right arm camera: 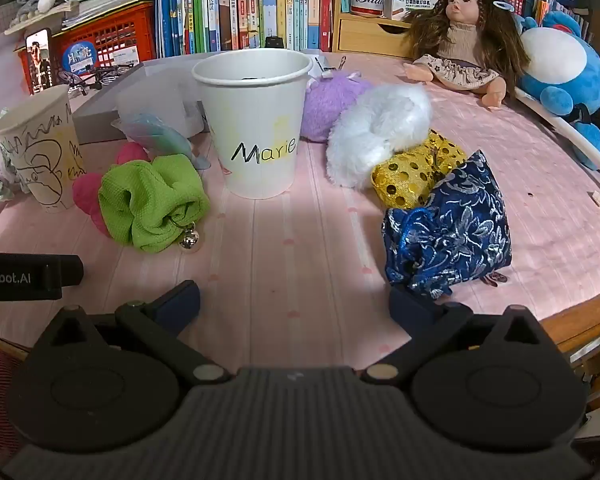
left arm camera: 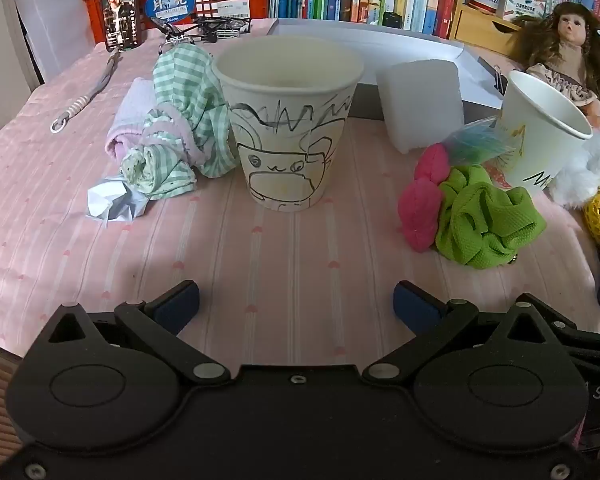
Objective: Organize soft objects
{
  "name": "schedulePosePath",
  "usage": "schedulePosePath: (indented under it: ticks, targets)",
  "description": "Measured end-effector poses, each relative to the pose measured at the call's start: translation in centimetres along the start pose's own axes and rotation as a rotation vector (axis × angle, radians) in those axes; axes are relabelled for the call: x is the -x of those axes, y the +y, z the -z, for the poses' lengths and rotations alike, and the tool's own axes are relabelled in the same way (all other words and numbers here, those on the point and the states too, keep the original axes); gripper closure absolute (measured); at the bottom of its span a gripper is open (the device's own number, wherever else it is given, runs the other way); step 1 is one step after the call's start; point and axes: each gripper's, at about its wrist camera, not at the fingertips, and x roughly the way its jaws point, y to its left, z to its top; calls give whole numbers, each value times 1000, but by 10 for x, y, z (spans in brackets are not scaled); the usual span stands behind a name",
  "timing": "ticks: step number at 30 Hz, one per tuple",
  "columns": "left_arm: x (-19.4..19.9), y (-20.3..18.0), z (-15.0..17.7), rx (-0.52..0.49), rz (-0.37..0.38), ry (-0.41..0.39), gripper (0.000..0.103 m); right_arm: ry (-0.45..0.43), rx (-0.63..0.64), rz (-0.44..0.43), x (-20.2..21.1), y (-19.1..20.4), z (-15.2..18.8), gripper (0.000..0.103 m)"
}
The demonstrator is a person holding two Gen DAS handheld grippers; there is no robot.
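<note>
Here both paper cups stand upright, mouths up, on the pink-clothed counter [right arm camera: 300,264]: the drawn-on cup [left arm camera: 286,120] ahead of the left gripper [left arm camera: 296,304], the "Marie" cup [right arm camera: 256,120] ahead of the right gripper [right arm camera: 296,304]. The green scrunchie [right arm camera: 152,200] lies crumpled between them. Both grippers' fingers are spread wide, empty.

Two paper cups, the cat-drawn cup [left arm camera: 286,128] left of the Marie cup [right arm camera: 256,124], two scrunchies left of the Marie cup, green [right arm camera: 152,200] and pink [right arm camera: 85,192], two fluffy pieces right of it, white [right arm camera: 376,132] and purple [right arm camera: 332,100], two pouches, gold [right arm camera: 412,176] and blue [right arm camera: 448,228], one doll [right arm camera: 464,40] behind
</note>
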Motion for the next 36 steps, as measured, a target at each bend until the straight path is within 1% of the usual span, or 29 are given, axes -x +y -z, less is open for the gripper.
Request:
schedulePosePath:
  ticks: [10,11,36]
  targets:
    - [-6,3,0,2,-4,0,0,-2,1,1,0,0,0,0]
    - [-4,2,-3,2,-4,9,0,0,1,1,0,0,0,0]
    - [-5,2,-3,2,-4,11,0,-1,2,2,0,0,0,0]
